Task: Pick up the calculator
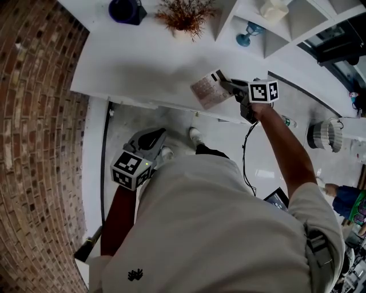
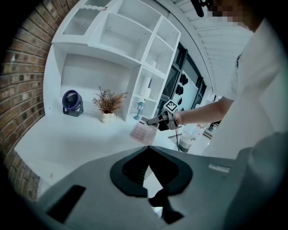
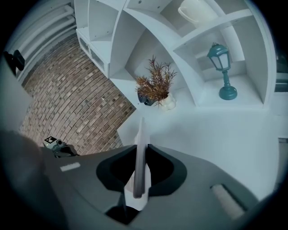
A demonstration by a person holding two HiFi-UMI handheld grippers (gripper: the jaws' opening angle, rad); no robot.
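The calculator (image 1: 209, 90) is a flat pale slab with rows of pinkish keys. It is off the white desk (image 1: 131, 63), tilted, with my right gripper (image 1: 224, 84) shut on its right edge. In the right gripper view the calculator (image 3: 141, 152) stands edge-on between the jaws. From the left gripper view the calculator (image 2: 143, 131) and the right gripper (image 2: 155, 121) hang above the desk's near edge. My left gripper (image 1: 155, 135) is low at the person's left side, below the desk's front edge, its jaws together and holding nothing.
At the back of the desk stand a dried plant in a pot (image 1: 184, 16) and a dark blue fan (image 1: 127, 10). A teal lantern (image 1: 249, 33) sits in the white shelf unit. A brick wall (image 1: 34, 143) runs along the left, and a slatted bin (image 1: 326, 134) stands on the floor to the right.
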